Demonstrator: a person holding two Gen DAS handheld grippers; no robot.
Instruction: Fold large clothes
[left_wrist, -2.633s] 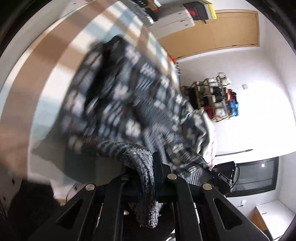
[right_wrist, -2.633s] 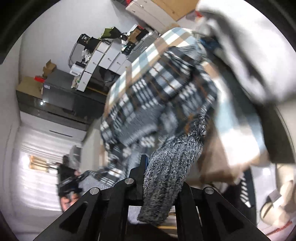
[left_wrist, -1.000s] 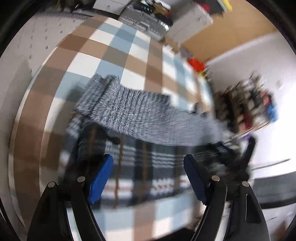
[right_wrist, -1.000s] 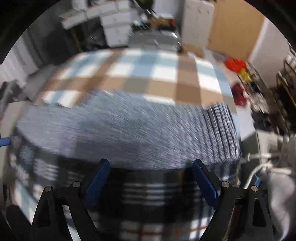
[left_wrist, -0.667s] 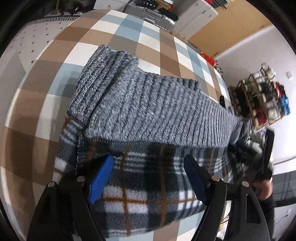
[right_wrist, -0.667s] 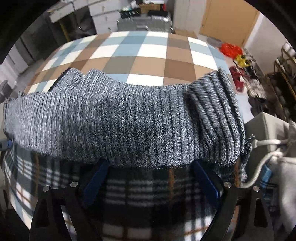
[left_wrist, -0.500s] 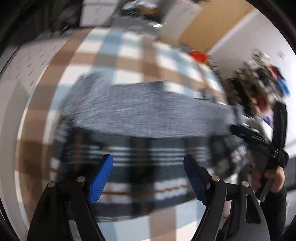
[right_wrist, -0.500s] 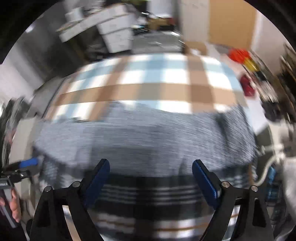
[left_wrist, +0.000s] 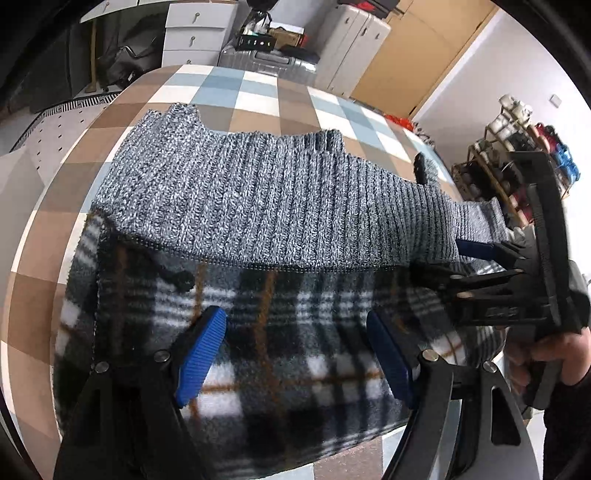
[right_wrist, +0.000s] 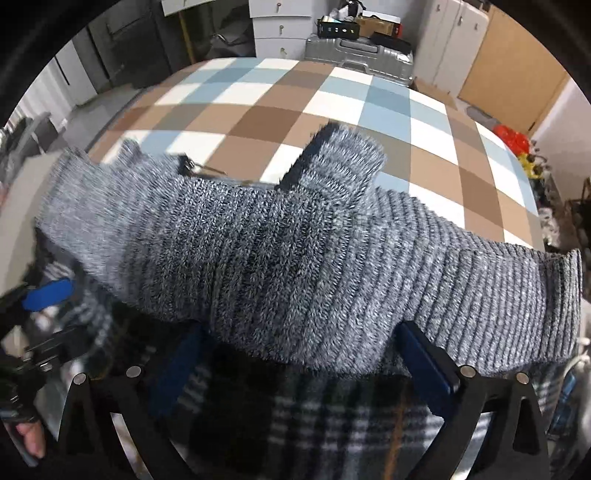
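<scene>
Checked brown, blue and white tabletop (left_wrist: 258, 99) under plaid-and-knit garment (left_wrist: 258, 206).

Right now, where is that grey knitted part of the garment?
In both wrist views the grey knitted part lies folded across the plaid fleece on the checked tablecloth, just beyond both open tools.

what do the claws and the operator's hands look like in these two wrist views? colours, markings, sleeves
Both claws match: the left claw and right claw have black angular link arms with silver rivets and ribbed blue finger pads. In the left wrist view, the right claw's black body carries faint embossed lettering, too blurred to read; the right hand gripping it wears a dark sleeve. No cables visible.
</scene>
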